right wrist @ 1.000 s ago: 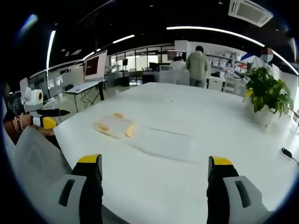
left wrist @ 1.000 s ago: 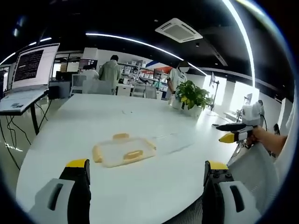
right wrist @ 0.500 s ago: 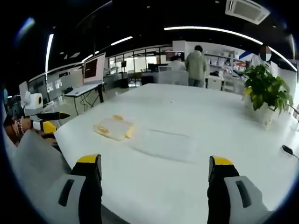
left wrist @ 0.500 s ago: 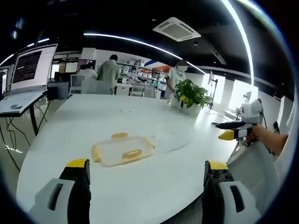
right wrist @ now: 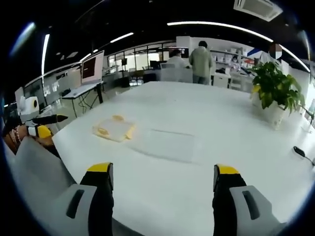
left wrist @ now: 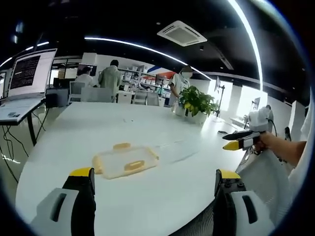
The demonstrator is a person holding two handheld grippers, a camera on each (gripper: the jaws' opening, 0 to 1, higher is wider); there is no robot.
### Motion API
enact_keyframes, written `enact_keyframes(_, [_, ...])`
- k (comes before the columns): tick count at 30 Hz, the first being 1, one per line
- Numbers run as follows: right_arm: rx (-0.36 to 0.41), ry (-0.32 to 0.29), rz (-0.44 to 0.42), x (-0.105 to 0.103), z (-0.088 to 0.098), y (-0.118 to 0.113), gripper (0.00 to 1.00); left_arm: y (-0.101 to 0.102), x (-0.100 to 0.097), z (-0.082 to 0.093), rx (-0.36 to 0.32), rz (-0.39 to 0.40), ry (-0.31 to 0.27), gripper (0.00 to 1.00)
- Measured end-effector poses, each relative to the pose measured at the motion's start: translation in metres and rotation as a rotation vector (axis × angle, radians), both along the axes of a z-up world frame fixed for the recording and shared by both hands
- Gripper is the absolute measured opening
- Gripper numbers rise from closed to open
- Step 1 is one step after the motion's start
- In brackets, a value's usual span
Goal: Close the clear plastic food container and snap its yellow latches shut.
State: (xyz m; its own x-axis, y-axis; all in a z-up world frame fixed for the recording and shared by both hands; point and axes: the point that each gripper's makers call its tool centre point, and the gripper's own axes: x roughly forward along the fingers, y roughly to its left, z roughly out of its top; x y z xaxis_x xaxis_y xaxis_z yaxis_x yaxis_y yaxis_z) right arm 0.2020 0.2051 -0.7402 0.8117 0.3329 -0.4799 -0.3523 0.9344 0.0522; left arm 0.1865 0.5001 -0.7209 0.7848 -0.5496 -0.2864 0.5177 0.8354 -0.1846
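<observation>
The lid with yellow latches is seen lying flat on the white counter, ahead of the wide-open left gripper. The clear container lies beside it, ahead of the wide-open right gripper. An open office is seen behind.

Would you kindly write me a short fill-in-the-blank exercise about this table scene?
1. The lid lying on the white table has latches coloured ____.
2. The clear container lies ____ the lid, not under it.
3. Both grippers' fingers stand ____, holding nothing.
4. At the table's far edge stands a potted ____.

Missing words: yellow; beside; open; plant
</observation>
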Motion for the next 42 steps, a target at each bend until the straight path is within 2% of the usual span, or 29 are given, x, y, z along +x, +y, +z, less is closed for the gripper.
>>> enact_keyframes(4, [-0.007,0.028,-0.037,-0.001,-0.005,-0.007,0.78,0.002,0.002,0.000,0.009,0.013,-0.005,0.99])
enact_keyframes(7, [-0.020,0.011,-0.059,-0.001,-0.003,-0.011,0.78,0.003,0.001,-0.002,0.016,0.012,0.002,0.99])
enact_keyframes(12, [-0.038,0.027,-0.089,-0.003,-0.006,-0.017,0.78,0.001,0.000,-0.003,0.014,0.001,0.008,0.98])
enact_keyframes(24, [-0.052,0.026,-0.068,-0.003,-0.006,-0.012,0.76,0.003,0.000,0.001,-0.020,0.007,0.006,0.98])
enact_keyframes(25, [-0.050,0.028,-0.064,-0.003,-0.006,-0.011,0.75,0.009,0.005,0.009,-0.061,0.050,-0.026,0.98])
enact_keyframes(26, [-0.049,0.024,-0.059,-0.004,-0.005,-0.010,0.74,0.011,0.006,0.013,-0.086,0.059,-0.037,0.98])
enact_keyframes(28, [-0.047,0.019,-0.045,-0.003,-0.004,-0.007,0.72,0.013,0.006,0.008,-0.108,0.050,-0.004,0.99])
enact_keyframes(30, [-0.037,0.041,-0.013,-0.003,-0.006,0.000,0.73,0.013,0.005,-0.003,-0.123,0.047,0.079,0.99])
enact_keyframes(31, [-0.052,0.050,0.032,-0.004,-0.007,0.006,0.74,0.013,0.005,-0.004,-0.142,0.048,0.098,0.99])
enact_keyframes(33, [-0.101,0.052,0.091,-0.005,-0.009,0.014,0.74,0.016,0.009,-0.002,-0.170,0.048,0.095,0.99])
enact_keyframes(35, [-0.146,0.023,0.180,-0.004,-0.005,0.029,0.75,0.019,0.013,-0.003,-0.157,0.046,0.091,0.99])
enact_keyframes(36, [-0.156,0.003,0.235,-0.003,-0.004,0.039,0.76,0.020,0.018,-0.006,-0.120,0.025,0.095,0.99])
enact_keyframes(37, [-0.152,0.002,0.251,-0.003,-0.004,0.042,0.77,0.020,0.021,-0.008,-0.101,0.010,0.100,0.99])
enact_keyframes(39, [-0.145,0.039,0.327,-0.001,-0.007,0.057,0.79,0.020,0.031,-0.011,-0.063,-0.049,0.112,0.99])
enact_keyframes(40, [-0.136,0.025,0.377,0.004,-0.004,0.067,0.80,0.021,0.036,-0.012,-0.052,-0.058,0.120,0.99])
enact_keyframes(41, [-0.135,0.028,0.423,0.005,-0.004,0.075,0.82,0.021,0.043,-0.012,-0.029,-0.093,0.113,0.99])
enact_keyframes(42, [-0.159,0.006,0.490,0.012,-0.001,0.084,0.84,0.020,0.047,-0.011,0.002,-0.130,0.097,0.99])
